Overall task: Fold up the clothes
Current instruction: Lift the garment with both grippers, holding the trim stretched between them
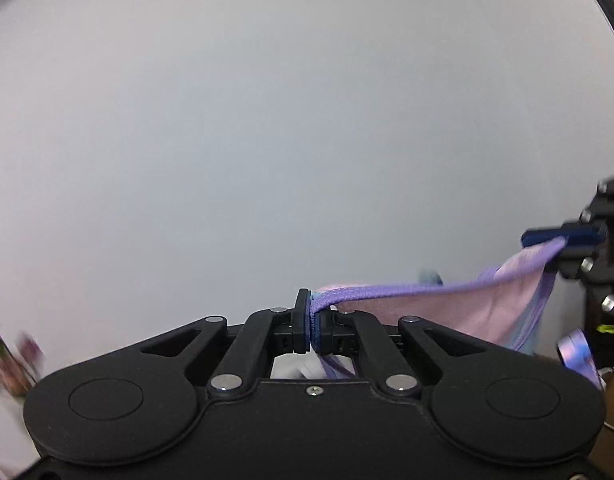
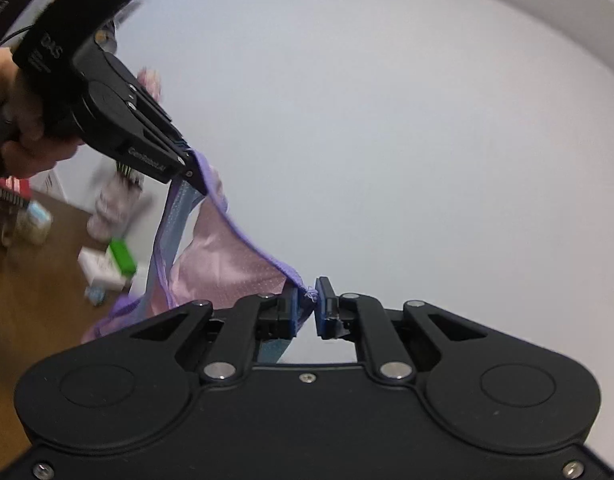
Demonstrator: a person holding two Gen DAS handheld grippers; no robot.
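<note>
A small pink garment with a purple waistband and light blue mesh hangs stretched in the air between my two grippers. My left gripper is shut on one end of the purple waistband. My right gripper is shut on the other end of the waistband, and the garment sags away to the left below it. In the right wrist view the left gripper shows at the upper left, held by a hand. In the left wrist view the right gripper shows at the right edge.
A plain white wall fills most of both views. A wooden floor at the lower left carries small boxes and blurred clutter. A blurred pale garment lies behind the left gripper.
</note>
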